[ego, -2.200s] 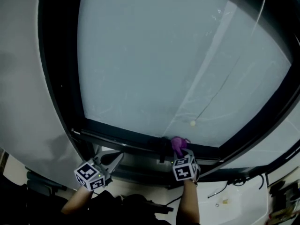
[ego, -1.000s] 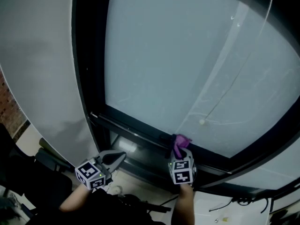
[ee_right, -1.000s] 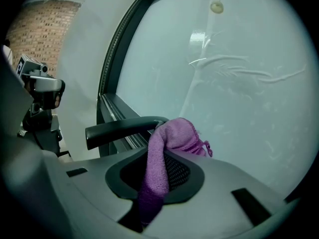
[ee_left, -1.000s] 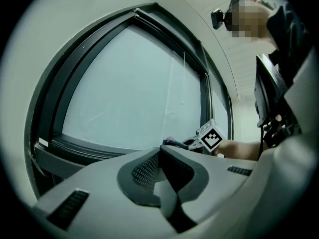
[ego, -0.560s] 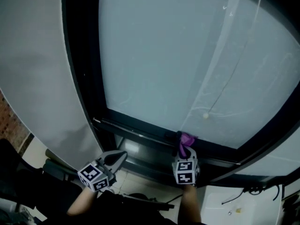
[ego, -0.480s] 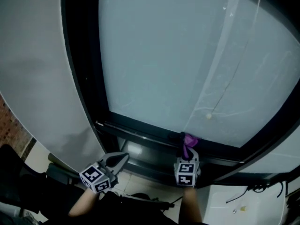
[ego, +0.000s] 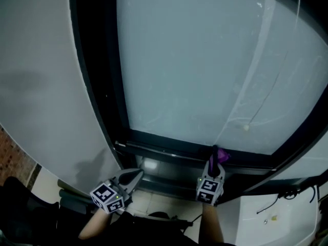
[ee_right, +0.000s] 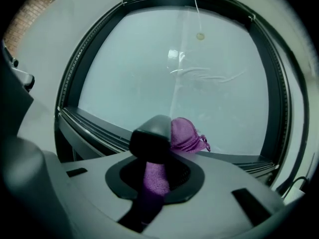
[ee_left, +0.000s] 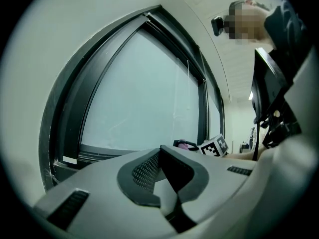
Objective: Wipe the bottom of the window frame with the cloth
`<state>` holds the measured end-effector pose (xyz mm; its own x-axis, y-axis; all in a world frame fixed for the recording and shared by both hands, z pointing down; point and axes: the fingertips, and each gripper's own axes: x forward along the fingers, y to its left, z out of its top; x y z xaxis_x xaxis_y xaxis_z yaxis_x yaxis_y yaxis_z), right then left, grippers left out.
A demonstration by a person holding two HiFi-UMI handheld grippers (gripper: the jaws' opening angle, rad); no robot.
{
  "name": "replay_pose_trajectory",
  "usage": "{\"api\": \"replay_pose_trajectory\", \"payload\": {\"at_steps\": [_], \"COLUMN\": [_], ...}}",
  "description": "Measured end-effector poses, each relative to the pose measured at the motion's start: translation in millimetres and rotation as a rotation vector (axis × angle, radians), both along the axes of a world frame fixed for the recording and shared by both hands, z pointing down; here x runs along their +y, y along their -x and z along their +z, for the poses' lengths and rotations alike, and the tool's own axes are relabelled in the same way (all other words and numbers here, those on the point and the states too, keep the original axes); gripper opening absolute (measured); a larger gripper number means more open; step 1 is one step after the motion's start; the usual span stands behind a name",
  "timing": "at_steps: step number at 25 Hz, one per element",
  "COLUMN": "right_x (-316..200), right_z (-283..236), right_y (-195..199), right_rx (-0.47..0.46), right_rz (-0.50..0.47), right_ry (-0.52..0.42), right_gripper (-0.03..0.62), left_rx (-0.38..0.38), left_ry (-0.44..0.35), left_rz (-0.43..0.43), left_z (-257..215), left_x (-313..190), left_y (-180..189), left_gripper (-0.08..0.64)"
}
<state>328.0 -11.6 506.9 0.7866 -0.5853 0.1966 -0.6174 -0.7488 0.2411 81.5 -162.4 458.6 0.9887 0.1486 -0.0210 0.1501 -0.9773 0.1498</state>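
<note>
The purple cloth (ego: 220, 155) is pinched in my right gripper (ego: 216, 164), which is shut on it and presses it against the dark bottom rail of the window frame (ego: 169, 148), right of the middle. In the right gripper view the cloth (ee_right: 185, 135) bunches past the jaw tips of the right gripper (ee_right: 162, 133), over the rail (ee_right: 99, 126). My left gripper (ego: 130, 178) hangs below the rail near its left corner, jaws together and holding nothing. In the left gripper view its jaws (ee_left: 160, 153) point along the window, with the cloth (ee_left: 183, 144) far off.
A white wall (ego: 46, 86) flanks the frame's dark left upright (ego: 97, 65). A blind cord with a small bead (ego: 246, 128) hangs over the glass, just right of the cloth. A white surface with cables (ego: 277, 214) lies at the lower right.
The head camera has swung, so the window sits differently in view. The right gripper still holds the cloth on the bottom rail; the left gripper stays low at the left.
</note>
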Motion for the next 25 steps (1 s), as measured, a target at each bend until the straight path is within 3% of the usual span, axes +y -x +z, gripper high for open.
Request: {"api": "replay_pose_trajectory", "payload": {"at_steps": [12,17,25], "right_x": [-26,-50,-65], "right_z": [3,3,-23], "right_y": [21,37,23], "right_rx": [-0.003,0.049,-0.042], "right_rz": [0.095,0.063,0.039], "right_ry": [-0.007,0.063,-0.014], "right_gripper": [0.069,0.069,0.069], "left_rx": [0.023,0.036,0.040], "left_ry": [0.030,0.043,0.042], "left_rz": [0.016,0.002,-0.025], "left_z": [5,5,4], "left_x": [-32,-43,-50], "left_y": [13,19,30], "left_gripper": [-0.008,-0.008,-0.008]}}
